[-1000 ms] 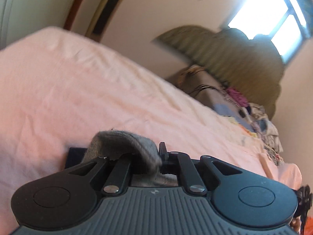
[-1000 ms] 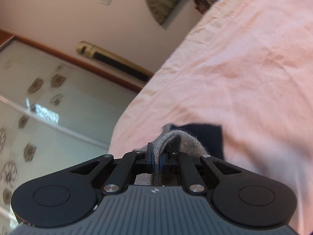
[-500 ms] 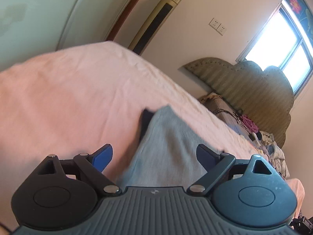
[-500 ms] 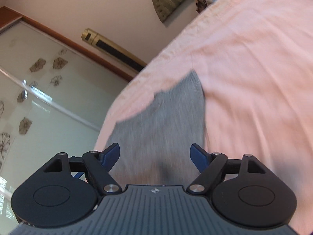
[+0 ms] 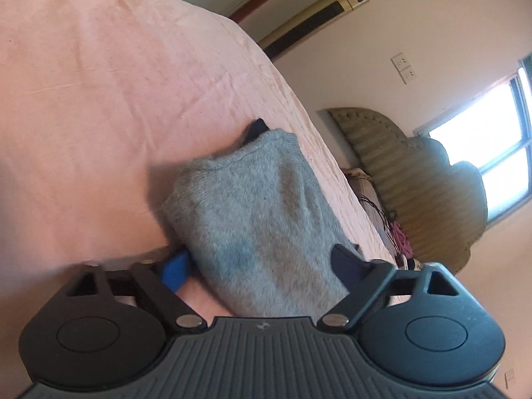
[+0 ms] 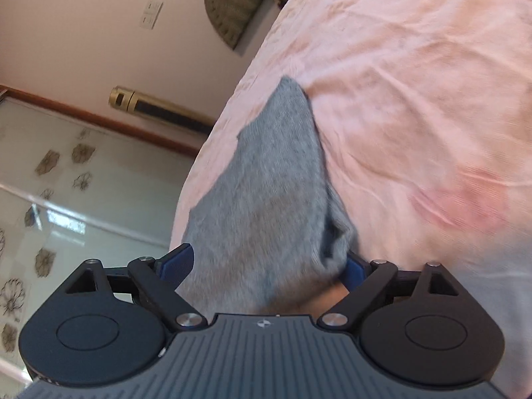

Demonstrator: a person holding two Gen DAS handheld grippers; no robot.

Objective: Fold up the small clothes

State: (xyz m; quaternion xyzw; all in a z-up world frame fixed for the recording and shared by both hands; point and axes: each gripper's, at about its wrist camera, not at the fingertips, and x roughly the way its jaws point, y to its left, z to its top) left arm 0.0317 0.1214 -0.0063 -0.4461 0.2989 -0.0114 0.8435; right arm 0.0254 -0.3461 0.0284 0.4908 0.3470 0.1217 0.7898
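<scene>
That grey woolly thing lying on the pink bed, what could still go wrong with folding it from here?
The grey knit garment lies close to the edge of the pink bed, so a nudge could push it off. The left gripper and right gripper are both open around it, the left's jaws just closing; one blue finger might snag the loose fold.

Fuzzy grey knit garment (image 5: 266, 212), matt

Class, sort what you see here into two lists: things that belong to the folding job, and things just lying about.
Belongs to the job:
fuzzy grey knitted garment
dark navy cloth beneath it
pink bedsheet
left gripper
right gripper

Just lying about:
green padded headboard
gold tower unit
white wall sockets
</scene>
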